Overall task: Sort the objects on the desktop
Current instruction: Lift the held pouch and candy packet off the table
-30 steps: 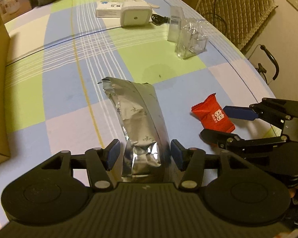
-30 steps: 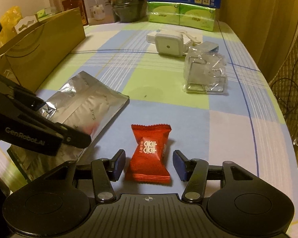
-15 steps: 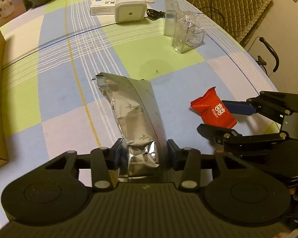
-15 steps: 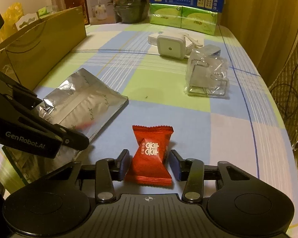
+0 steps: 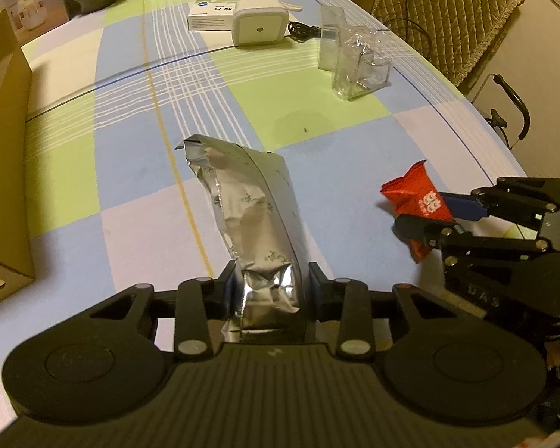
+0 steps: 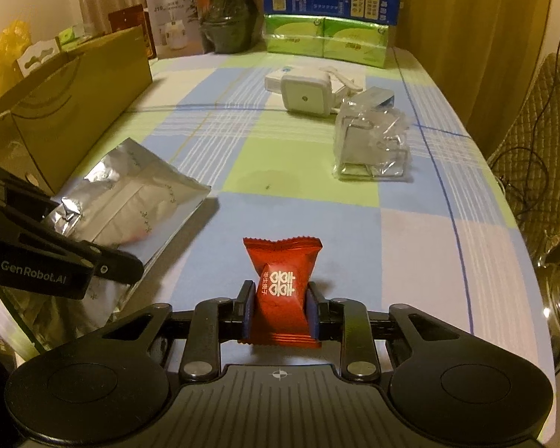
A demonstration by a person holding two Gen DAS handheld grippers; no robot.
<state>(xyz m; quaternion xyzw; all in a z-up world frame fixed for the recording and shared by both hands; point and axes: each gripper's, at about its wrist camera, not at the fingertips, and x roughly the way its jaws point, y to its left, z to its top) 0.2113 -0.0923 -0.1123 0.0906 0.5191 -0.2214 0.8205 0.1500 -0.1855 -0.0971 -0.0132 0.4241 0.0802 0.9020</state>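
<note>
**Both grippers clamped, one packet each**

I cannot read the small print on the red candy packet [image 6: 282, 291], and the near end of the silver foil pouch [image 5: 255, 224] disappears under the left gripper's body, so I cannot tell how much of it lies behind the pads. In the right wrist view the left gripper [image 6: 104, 261] covers the pouch's near corner.

Far across the checked tablecloth [image 5: 130, 142] I see a white square device [image 5: 259, 30] beside a flat white box [image 5: 211, 15], and a crumpled clear plastic container [image 5: 360, 71] to their right. A brown cardboard box [image 6: 71, 104] runs along the left edge; green packs [image 6: 324, 41] stand at the far end. A quilted chair [image 5: 444, 11] sits off the right side of the table.

My left gripper [image 5: 270, 287] points steeply down, its jaws having just been closing; the pads press the pouch's near end, which crumples between them, the rest stretching away over the cloth. My right gripper [image 6: 280, 310] also tilts down, jaws likewise just closing, pads squeezing the candy packet's waist, near the table's right-hand edge.
</note>
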